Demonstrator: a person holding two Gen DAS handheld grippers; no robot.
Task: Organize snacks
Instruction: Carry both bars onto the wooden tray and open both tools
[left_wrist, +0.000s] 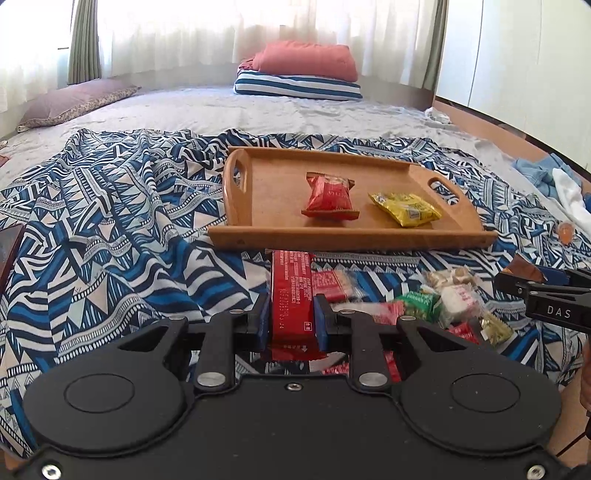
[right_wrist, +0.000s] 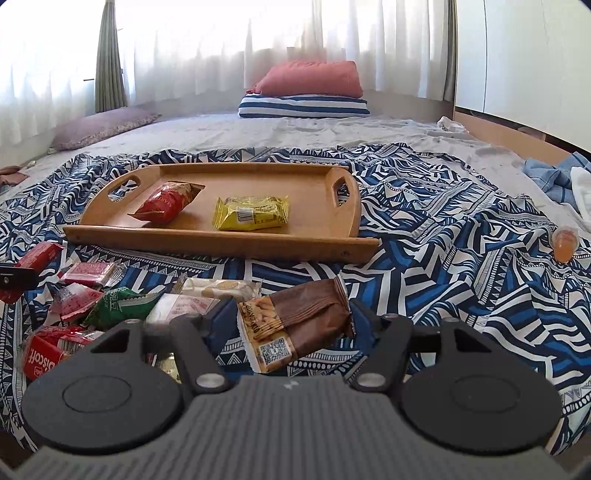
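Left gripper (left_wrist: 292, 317) clamps the red bar (left_wrist: 292, 295), long axis pointing up-frame at the tray (left_wrist: 347, 236) directly beyond, while right gripper (right_wrist: 288, 325) pinches the brown packet (right_wrist: 295, 325) lower centre, lying crosswise, tray upper left of it.
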